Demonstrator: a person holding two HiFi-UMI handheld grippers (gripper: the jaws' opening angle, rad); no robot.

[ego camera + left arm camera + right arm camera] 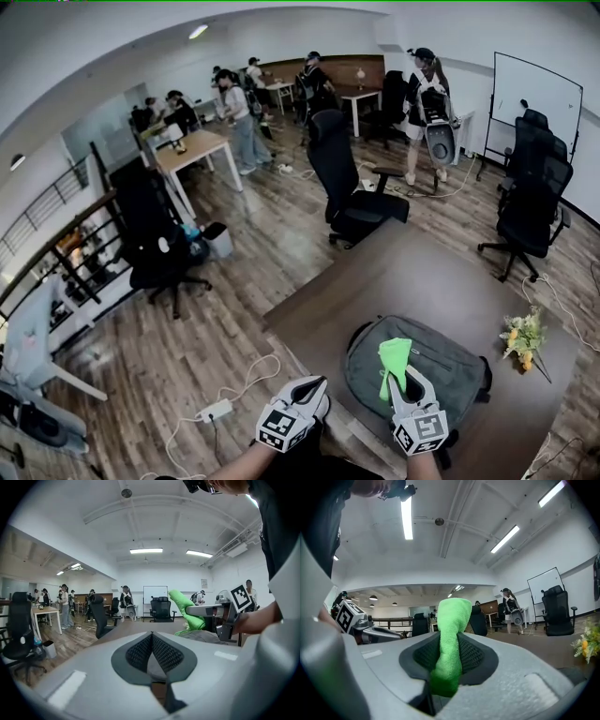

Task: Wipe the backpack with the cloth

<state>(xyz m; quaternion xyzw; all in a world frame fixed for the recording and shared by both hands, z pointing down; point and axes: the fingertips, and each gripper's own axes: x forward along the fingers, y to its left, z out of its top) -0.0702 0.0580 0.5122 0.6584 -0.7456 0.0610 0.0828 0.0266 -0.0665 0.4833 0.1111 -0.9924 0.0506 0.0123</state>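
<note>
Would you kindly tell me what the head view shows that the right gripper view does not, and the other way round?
Only the head view shows the whole grey backpack lying flat on the brown table, and the white power strip on the floor. Only the right gripper view shows the ceiling light strips and, close up, the right gripper with its jaws shut on the green cloth. Both show the cloth, the left gripper, the flowers and the whiteboard.
</note>
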